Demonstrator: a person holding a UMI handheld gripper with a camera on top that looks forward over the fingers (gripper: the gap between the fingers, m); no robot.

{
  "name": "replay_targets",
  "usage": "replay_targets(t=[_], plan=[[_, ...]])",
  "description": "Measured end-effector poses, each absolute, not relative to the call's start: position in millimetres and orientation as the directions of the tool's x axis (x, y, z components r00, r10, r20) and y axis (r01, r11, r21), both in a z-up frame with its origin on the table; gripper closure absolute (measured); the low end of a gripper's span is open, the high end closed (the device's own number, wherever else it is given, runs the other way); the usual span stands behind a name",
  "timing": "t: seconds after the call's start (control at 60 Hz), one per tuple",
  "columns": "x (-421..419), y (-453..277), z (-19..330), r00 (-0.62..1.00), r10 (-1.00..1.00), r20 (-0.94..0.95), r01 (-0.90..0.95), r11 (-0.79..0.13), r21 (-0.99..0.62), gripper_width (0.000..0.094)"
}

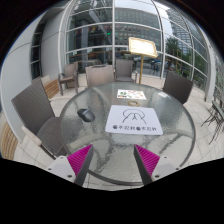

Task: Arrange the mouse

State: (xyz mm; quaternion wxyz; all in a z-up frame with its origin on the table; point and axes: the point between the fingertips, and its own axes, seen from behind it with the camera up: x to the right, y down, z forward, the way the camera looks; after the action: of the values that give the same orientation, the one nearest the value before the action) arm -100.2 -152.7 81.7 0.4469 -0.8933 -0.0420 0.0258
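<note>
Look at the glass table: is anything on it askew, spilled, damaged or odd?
Nothing stands out. The mouse sits on the round glass table beside the mouse pad, which lies flat. The claw is open, short of both. No spill or damage shows.

Black mouse [87, 115], white mat [136, 123] with dark markings.

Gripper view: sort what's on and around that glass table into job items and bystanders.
For the job:
- mouse, on the glass table, far ahead of the claw
- mouse pad, white with printed marks
- claw, fingers open, holding nothing

Just lying about:
- paper sheet at the table's far side
- chairs around the table
- wooden stand by the windows
</note>
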Motion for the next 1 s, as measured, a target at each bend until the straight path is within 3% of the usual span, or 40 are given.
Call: replay_targets(t=[0.017, 0.05, 0.083, 0.267, 0.483, 0.817, 1.0], plan=[[-92, -152, 98, 0.994, 0.108, -0.015, 0.055, -0.617, -0.785, 0.0114], [-103, -153, 88, 0.993, 0.117, -0.020, 0.059, -0.638, -0.768, 0.0112], [-136, -151, 51, 0.993, 0.115, -0.016, 0.061, -0.641, -0.765, 0.0112], [-207, -104, 10, 0.987, 0.157, -0.016, 0.097, -0.682, -0.725, 0.0098], [-244, -1, -4, 0.990, 0.140, 0.000, 0.098, -0.693, -0.714, 0.0098], [-237, 115, -15, 0.999, 0.035, 0.020, 0.039, -0.713, -0.700, 0.0105], [-231, 133, -16, 0.999, -0.040, -0.014, -0.038, -0.720, -0.693, 0.0367]])
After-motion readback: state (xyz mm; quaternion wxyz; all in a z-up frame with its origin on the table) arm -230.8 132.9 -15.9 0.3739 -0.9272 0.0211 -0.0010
